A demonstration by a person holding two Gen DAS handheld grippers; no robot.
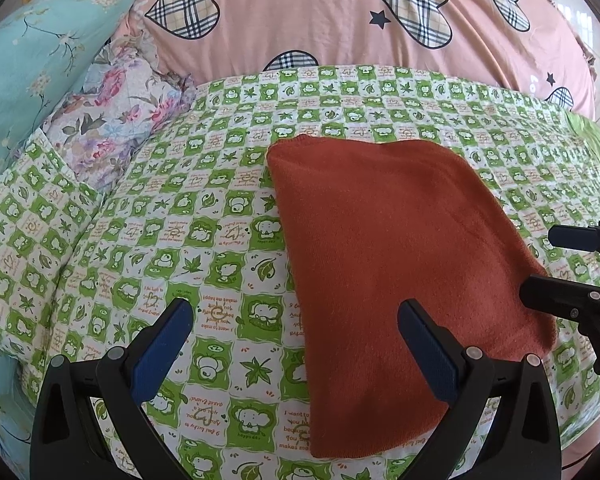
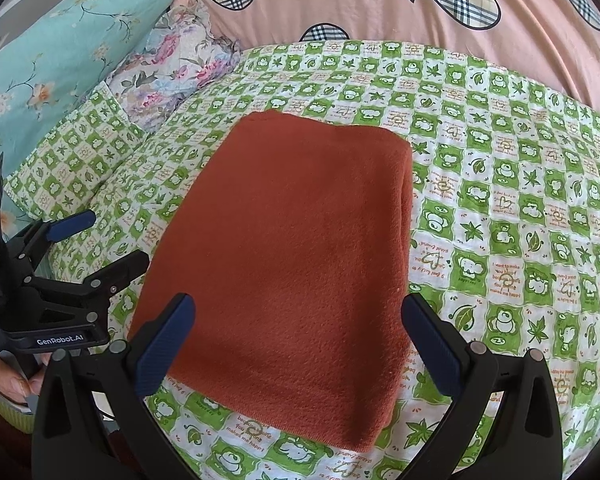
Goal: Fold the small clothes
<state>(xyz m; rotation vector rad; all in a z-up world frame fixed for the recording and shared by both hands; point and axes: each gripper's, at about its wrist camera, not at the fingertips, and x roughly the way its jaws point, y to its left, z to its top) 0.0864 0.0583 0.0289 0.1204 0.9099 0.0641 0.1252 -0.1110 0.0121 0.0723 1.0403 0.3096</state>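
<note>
A pink quilt with plaid hearts (image 1: pixel 320 20) banked up along the far side of the bed; below it spread the green checked sheet (image 1: pixel 204 216), printed with leaves and little animals, with a teal floral pillow (image 1: pixel 28 64) and a smaller flowered cushion (image 1: pixel 116 116) off to the left. On the sheet lay the rust-orange cloth (image 2: pixel 284 248), apparently folded already into a thick rectangle, its layered edge showing along the right side in the right wrist view; it sat flat and roughly square to both cameras. The left gripper (image 1: pixel 296 344) hung above the sheet at the cloth's left edge, jaws spread wide and holding nothing; the right gripper (image 2: pixel 298 340) hovered over the cloth's near end, equally spread and empty. The risk, as I judged it, lay in a further fold; a pinch that caught only the top layer would peel the stack apart, and the soft bedding could let the bundle slide or bunch rather than crease cleanly.
</note>
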